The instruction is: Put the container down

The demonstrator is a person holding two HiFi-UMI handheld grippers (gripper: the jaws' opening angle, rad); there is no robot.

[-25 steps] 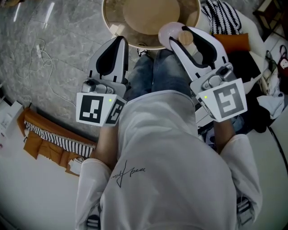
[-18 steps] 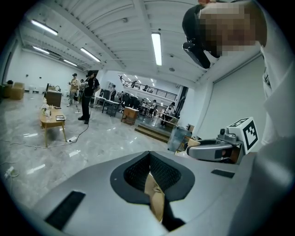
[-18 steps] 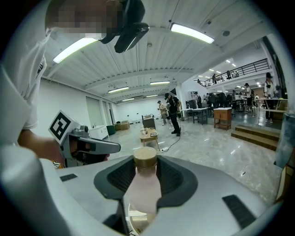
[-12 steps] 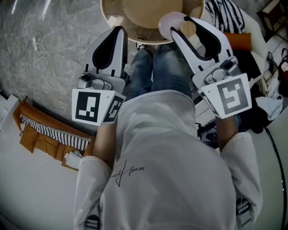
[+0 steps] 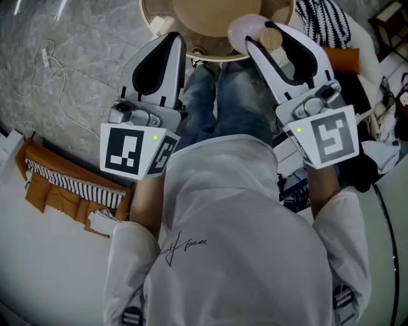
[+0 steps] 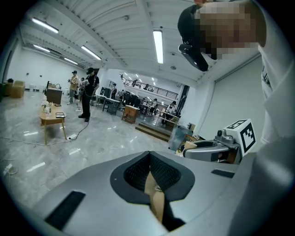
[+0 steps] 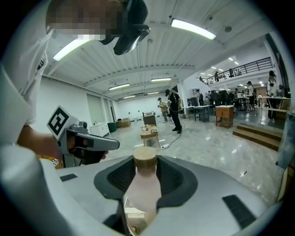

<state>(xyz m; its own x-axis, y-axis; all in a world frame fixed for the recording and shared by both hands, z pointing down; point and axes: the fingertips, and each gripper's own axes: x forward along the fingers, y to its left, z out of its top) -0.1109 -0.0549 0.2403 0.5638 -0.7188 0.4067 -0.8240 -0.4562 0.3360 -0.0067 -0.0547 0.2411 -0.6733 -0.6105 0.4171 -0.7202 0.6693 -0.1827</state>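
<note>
1. container (image 5: 245, 30): pale pink translucent bottle with a tan cork-like cap, top centre-right of the head view, just over the near rim of the round table (image 5: 153, 27).
2. in the right gripper view the container (image 7: 144, 186) sits between the dark ribbed pads, cap end pointing away from the camera and poking past the jaw tips.
3. right gripper (image 5: 261, 37): clamped on the container's body, one jaw on each side. i see the same in its own view (image 7: 145, 179).
4. i can't tell from my feed whether the container touches the table or is held just above it.
5. left gripper (image 5: 171, 39): clenched, jaws pressed together, nothing held. it sits upper left of centre in the head view, tips near the table rim.
6. left gripper view (image 6: 150, 171): pads meet along the centre line. a tan sliver shows through the slit below them, can't tell what it is.
7. the two grippers are well apart, with the person's jeans (image 5: 217, 95) between them.
8. white cable (image 5: 58, 95) lies on the grey floor at upper left. striped cloth (image 5: 319, 19) at upper right.
</note>
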